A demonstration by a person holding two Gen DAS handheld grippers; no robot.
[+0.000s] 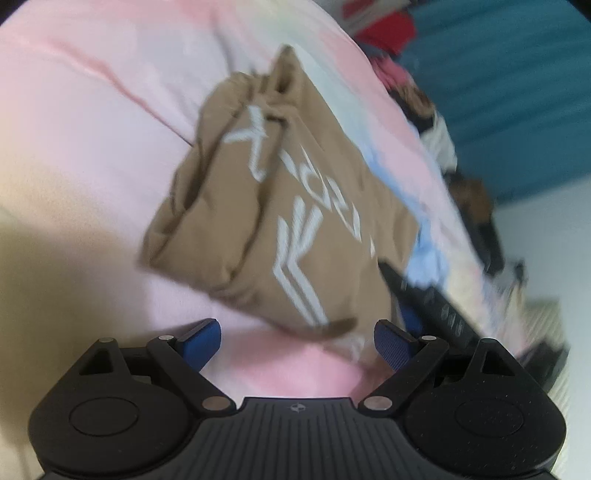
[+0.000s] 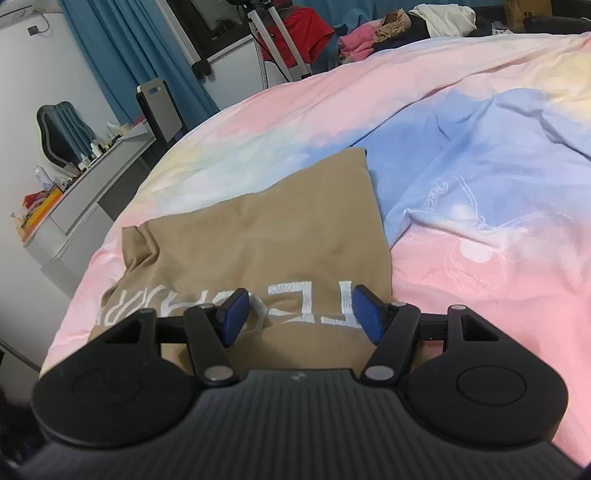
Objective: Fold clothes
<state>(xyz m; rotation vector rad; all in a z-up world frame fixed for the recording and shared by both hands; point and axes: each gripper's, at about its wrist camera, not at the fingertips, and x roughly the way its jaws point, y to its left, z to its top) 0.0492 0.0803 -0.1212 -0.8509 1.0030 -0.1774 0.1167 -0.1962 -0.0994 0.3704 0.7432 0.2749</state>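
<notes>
Clothes pile [image 2: 391, 33], seemingly clear of shirt [image 2: 258, 236].

a bed [image 2: 461, 295] carries everything, spread with a pastel quilt cover [image 2: 480, 155] in pink, pale blue and faint yellow patches, creased in the blue part. a tan garment [image 2: 258, 240] with white lettering lies folded directly on the cover, one corner reaching the blue patch. at the bed's far edge sits a heap of other clothes [image 2: 391, 33], pink, tan, dark and white
</notes>
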